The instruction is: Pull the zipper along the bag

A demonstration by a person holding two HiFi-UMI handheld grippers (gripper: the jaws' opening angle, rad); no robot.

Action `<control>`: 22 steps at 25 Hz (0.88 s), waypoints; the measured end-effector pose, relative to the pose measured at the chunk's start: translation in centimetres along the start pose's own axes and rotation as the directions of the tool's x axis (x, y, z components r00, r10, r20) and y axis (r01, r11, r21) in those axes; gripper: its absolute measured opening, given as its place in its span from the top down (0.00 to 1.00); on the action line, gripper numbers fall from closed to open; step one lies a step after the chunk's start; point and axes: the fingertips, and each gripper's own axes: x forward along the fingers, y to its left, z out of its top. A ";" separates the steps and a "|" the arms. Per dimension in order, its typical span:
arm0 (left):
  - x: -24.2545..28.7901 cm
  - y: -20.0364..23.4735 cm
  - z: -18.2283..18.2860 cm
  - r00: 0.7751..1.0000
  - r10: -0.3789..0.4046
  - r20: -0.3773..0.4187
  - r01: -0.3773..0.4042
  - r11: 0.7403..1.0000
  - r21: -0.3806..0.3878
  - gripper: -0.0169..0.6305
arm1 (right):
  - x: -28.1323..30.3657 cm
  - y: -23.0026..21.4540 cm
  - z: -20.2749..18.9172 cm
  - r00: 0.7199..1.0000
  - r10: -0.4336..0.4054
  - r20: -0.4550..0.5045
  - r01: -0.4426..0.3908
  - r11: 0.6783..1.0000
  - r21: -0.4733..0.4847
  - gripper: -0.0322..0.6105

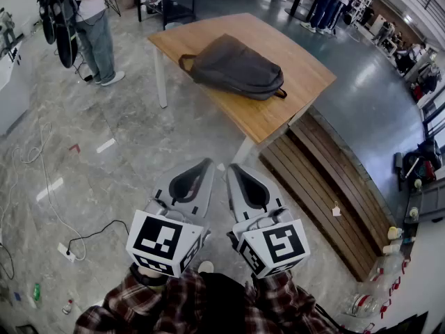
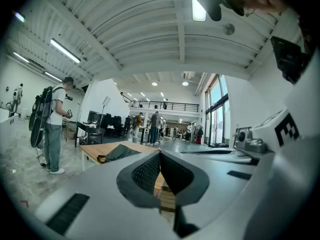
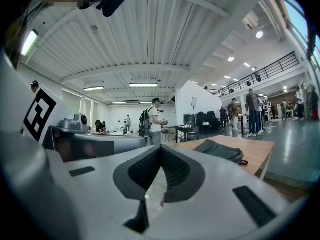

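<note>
A dark grey backpack lies flat on a wooden table ahead of me, with a strap loop at its left end. It also shows far off in the left gripper view, the backpack, and in the right gripper view, the backpack. I cannot make out its zipper. My left gripper and right gripper hang side by side over the floor, well short of the table. Both are shut with nothing between their jaws.
A slatted wooden bench runs along the table's right side. A person with dark bags stands at the far left. White cables and a power strip lie on the stone floor. Bottles stand at the right.
</note>
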 end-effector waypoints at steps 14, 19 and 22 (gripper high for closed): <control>9.2 22.4 5.8 0.999 -0.041 -0.004 0.041 0.997 0.063 0.96 | 24.1 -0.5 4.3 0.997 -0.065 0.043 0.065 0.998 -0.006 0.94; 13.4 26.5 5.5 0.998 -0.061 -0.030 0.062 0.998 0.033 0.96 | 29.4 -3.3 3.7 0.995 -0.100 -0.002 0.100 0.995 0.008 0.94; 17.2 28.7 4.9 0.996 -0.078 -0.045 0.079 0.997 0.023 0.96 | 33.0 -5.8 3.1 0.994 -0.112 -0.015 0.112 0.994 0.009 0.94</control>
